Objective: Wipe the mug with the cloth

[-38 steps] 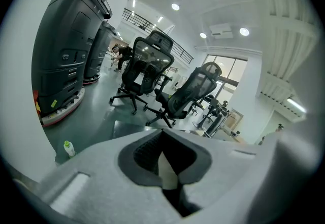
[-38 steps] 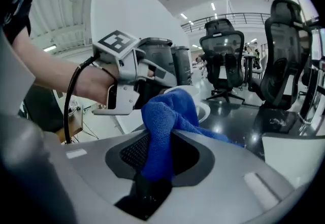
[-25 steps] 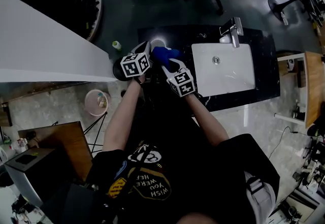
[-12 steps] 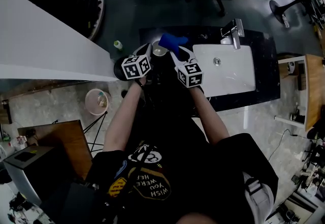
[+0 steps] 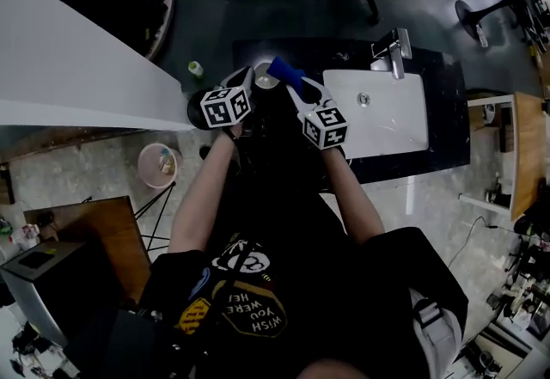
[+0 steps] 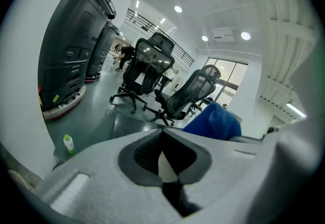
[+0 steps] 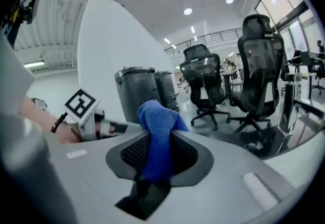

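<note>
In the head view the pale mug (image 5: 266, 81) sits at the tip of my left gripper (image 5: 253, 82), above the dark counter (image 5: 438, 94). The left gripper view shows only a white sliver of the mug (image 6: 165, 166), pinched between the shut jaws of the left gripper (image 6: 165, 171). My right gripper (image 5: 293, 83) is shut on the blue cloth (image 5: 284, 70), which sticks out past its tips just right of the mug. In the right gripper view the cloth (image 7: 158, 134) fills the gap of the right gripper (image 7: 156, 154) and bulges above it. The cloth (image 6: 215, 122) also shows at the right in the left gripper view.
A white sink (image 5: 378, 115) with a chrome tap (image 5: 392, 51) is set in the counter to the right. A small green bottle (image 5: 196, 69) stands on the floor at the left. Office chairs (image 7: 254, 75) and a white wall panel (image 5: 77, 76) stand beyond.
My right gripper has carried the cloth up and away from me, from beside the mug's near side to its far right. The left gripper and mug have stayed put.
</note>
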{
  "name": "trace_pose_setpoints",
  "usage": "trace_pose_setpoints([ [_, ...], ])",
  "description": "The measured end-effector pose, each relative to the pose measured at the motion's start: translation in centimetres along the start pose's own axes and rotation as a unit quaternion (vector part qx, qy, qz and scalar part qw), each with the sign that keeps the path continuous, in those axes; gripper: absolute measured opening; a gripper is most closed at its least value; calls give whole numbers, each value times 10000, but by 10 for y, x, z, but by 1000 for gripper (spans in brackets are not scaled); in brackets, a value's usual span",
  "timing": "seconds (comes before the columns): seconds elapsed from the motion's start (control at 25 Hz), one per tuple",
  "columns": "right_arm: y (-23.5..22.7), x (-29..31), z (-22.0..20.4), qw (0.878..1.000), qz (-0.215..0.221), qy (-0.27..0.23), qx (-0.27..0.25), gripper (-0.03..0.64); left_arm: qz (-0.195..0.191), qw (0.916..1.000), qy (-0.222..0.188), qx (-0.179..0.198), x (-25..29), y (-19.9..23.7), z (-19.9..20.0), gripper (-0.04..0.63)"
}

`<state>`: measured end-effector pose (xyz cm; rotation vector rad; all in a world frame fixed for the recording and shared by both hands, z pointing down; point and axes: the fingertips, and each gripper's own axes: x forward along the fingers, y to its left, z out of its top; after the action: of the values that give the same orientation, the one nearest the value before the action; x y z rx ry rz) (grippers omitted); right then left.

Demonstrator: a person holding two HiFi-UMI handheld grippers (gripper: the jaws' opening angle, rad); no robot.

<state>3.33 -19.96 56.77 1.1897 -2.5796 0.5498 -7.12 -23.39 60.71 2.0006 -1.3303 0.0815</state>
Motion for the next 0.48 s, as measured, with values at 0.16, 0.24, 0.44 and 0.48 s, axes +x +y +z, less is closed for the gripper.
trace_pose_setpoints([
  [0.16, -6, 0, 18, 9998, -24, -148, -111, 101, 37, 10000, -34, -27, -1, 0, -2, 3],
  [0.24, 10, 8, -21, 9979, 89, 532, -353, 101, 47, 10000, -31, -38, -1, 0, -2, 3],
  [0.44, 65, 7, -108, 9800, 812, 1670, -709, 101, 82, 9999, -45, -39, 0, 0, -2, 3],
  [0.48, 69, 3, -114, 9774, 903, 1735, -800, 101, 83, 10000, -43, -34, 0, 0, -2, 3],
])
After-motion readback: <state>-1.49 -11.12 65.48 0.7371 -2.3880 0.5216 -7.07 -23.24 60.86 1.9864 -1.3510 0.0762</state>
